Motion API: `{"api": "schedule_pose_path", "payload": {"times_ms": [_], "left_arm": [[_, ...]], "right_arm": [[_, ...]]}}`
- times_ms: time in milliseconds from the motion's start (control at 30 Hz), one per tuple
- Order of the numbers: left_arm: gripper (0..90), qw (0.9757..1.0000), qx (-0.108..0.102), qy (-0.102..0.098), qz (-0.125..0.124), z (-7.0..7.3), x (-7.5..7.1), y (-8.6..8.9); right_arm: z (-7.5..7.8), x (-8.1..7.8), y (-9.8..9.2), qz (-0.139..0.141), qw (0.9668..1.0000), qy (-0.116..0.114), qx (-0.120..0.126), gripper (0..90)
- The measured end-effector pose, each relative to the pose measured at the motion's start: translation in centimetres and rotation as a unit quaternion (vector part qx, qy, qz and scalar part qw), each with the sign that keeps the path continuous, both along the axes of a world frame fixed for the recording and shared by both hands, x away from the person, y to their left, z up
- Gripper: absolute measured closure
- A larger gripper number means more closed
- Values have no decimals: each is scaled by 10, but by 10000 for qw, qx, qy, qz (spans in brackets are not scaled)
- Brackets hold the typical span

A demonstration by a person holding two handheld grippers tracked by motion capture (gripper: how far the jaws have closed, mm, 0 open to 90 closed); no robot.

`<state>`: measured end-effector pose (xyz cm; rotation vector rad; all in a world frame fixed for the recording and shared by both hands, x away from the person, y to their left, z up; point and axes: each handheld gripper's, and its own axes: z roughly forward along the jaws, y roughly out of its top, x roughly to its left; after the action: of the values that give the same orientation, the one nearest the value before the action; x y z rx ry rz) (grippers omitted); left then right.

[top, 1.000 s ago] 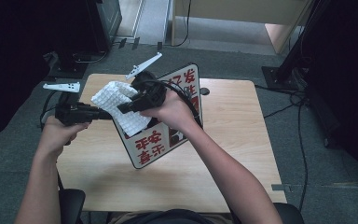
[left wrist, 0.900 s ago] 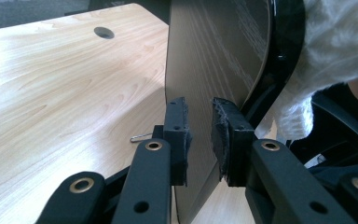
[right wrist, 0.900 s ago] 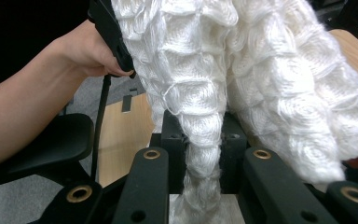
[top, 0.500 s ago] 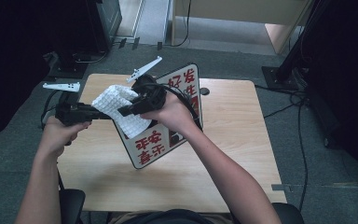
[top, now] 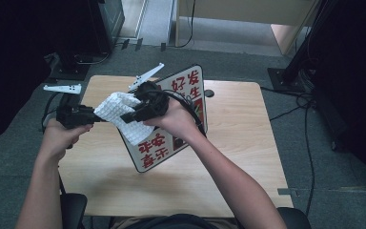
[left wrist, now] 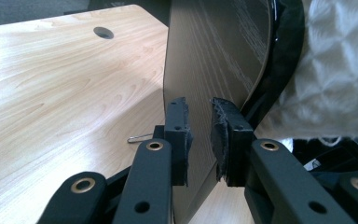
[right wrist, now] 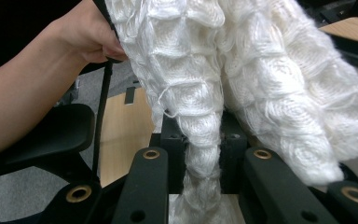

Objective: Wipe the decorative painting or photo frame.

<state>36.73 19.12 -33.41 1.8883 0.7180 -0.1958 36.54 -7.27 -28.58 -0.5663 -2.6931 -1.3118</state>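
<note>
Hardly anything has shifted since the earlier frame: both of my hands sit where they were above the upper left of the desk (top: 248,143), and the white cloth (top: 119,112) has only slid a touch along the board (top: 171,143). That board (a dark-edged sign with red characters on its face) stands tilted on the desk at the centre of the high view. My left hand-held gripper (left wrist: 198,135) is clamped narrowly on the board's thin edge, one pad on either side of the wood-grain back. My right hand-held gripper (right wrist: 203,154) is pinched tight on a fold of the knitted cloth, which rises between its jaws and spreads across the upper right of the right gripper view. In the high view the cloth lies against the board's upper left corner, between my two hands. A small round hole (top: 209,93) marks the desk just beyond the board.
</note>
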Motion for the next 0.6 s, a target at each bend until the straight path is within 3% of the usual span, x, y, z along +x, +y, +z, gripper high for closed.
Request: {"api": "schedule_pose_path", "payload": {"times_ms": [600], "left_arm": [[778, 10000, 8, 0, 11, 0, 0, 0]], "right_arm": [[-23, -6, 1, 125, 9999, 33, -15, 778]]}}
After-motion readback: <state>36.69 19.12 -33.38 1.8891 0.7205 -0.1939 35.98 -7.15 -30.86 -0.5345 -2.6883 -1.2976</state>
